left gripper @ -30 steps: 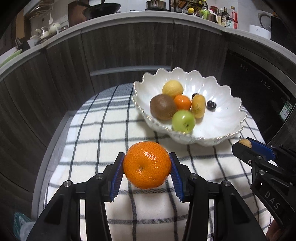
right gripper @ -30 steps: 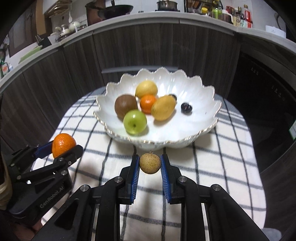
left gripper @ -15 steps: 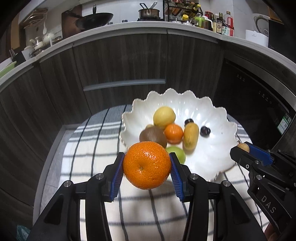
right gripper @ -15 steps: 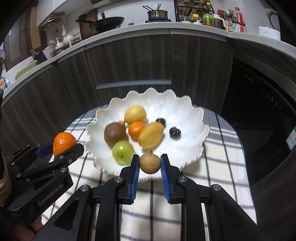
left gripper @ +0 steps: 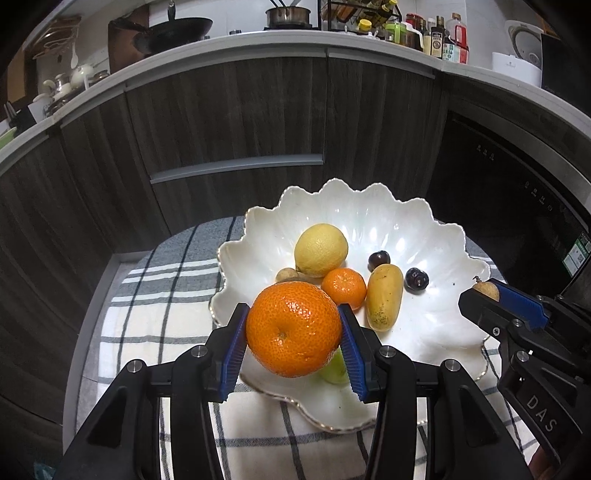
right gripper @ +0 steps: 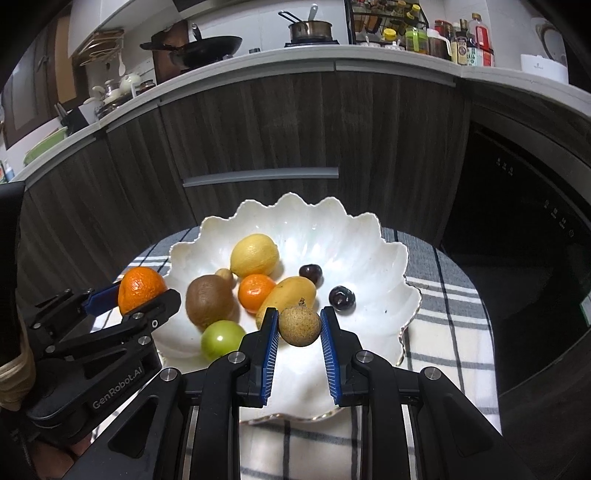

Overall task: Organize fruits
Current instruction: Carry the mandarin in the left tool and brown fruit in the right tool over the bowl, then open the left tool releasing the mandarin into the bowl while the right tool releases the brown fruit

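So, left gripper (left gripper: 293, 334) jaws clamped on a big orange (left gripper: 293, 328), hanging over the near rim of the scalloped white bowl (left gripper: 424, 229). Right gripper (right gripper: 299, 326) jaws pinched tight on a small brown longan (right gripper: 299, 322), also over the bowl. Inside: lemon (right gripper: 254, 255), small mandarin (right gripper: 256, 291), kiwi (right gripper: 208, 301), green apple (right gripper: 221, 338), yellow mango (right gripper: 291, 291), two dark cherries (right gripper: 341, 296). Bowl sitting on a checked cloth (right gripper: 443, 328) over the tabletop, dark cabinets (right gripper: 258, 122) behind.

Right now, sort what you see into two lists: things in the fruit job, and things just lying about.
In the job: large orange in left gripper; small brown fruit in right gripper; scalloped white bowl; lemon; kiwi.

Lying about: frying pan; saucepan; sauce bottles.
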The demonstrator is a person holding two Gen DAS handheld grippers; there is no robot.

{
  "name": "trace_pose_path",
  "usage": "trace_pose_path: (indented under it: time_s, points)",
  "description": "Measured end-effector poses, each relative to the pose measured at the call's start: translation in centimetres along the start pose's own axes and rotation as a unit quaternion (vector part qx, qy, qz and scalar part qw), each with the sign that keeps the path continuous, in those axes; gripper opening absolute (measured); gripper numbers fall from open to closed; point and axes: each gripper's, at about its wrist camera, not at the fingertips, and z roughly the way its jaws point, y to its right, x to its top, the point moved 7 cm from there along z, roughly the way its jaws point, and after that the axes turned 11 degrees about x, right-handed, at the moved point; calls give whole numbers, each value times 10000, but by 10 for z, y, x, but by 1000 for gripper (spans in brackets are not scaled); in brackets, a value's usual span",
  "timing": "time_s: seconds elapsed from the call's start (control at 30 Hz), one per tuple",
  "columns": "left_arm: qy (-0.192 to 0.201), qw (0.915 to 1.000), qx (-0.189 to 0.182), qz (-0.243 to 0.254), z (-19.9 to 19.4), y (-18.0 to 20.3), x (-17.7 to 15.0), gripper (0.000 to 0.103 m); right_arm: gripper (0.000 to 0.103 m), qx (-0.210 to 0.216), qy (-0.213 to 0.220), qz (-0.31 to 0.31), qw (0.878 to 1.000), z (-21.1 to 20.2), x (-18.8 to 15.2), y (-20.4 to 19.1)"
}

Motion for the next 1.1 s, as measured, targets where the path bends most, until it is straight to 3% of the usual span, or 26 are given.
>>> trace_pose_path:
  time_s: [0.33,0.4,0.47,0.53,0.7,0.8,1.1]
  points:
    - [-207,9998,-39,-28,17,5,-7,48,24,0,-202,53,9998,20,-7,8]
    - [-138,9999,17,-19,14,4,-6,63,26,-29,-187,55,9998,20,-6,8]
    - [-70,9999,68,-45,10,2,-4,72,34,-40,-161,60,9998,18,-5,8]
    - [-71,9999,123,-58,8,-1,-3,75,59,-143,-71,82,9998,13,-2,10]
    - [-22,9996,272,-119,0,-7,-2,89,76,-357,94,122,9992,0,3,14]
    - [41,9992,373,-162,-8,-11,-1,96,77,-410,138,156,9989,-7,5,16]
    - [138,9988,402,-234,-39,-18,0,97,77,-418,281,221,9985,-36,6,8]
